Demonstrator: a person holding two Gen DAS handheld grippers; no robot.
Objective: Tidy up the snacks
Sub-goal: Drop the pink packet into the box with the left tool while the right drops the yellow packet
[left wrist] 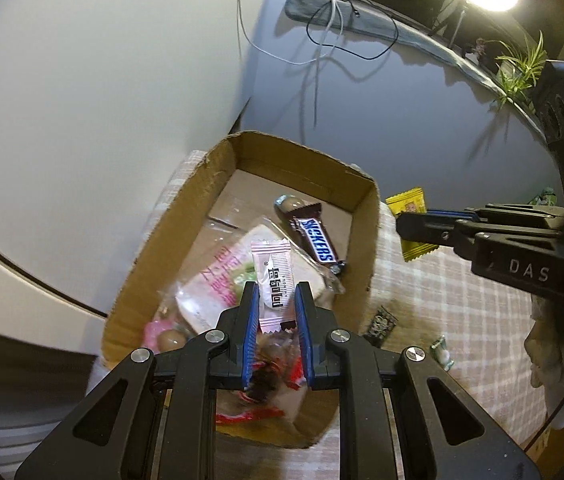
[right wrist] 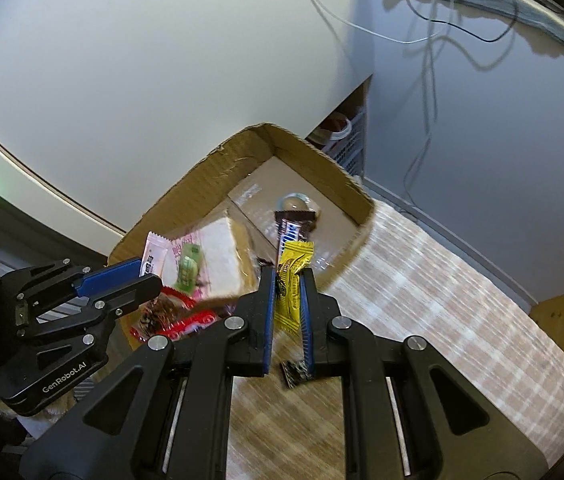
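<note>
Left hand-held gripper (left wrist: 276, 294) clamps pink-white sachet (left wrist: 273, 280) above cardboard box (left wrist: 201, 184).

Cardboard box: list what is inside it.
Open brown cardboard box holds a brown Snickers bar, a pink-printed clear bag of bread, and red-wrapped snacks. Anything beneath these is covered.

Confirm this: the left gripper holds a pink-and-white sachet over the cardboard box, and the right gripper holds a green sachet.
Not quite. The right gripper holds a yellow sachet, not a green one; the right wrist view shows it. The left gripper does hold the pink-and-white sachet over the cardboard box.
</note>
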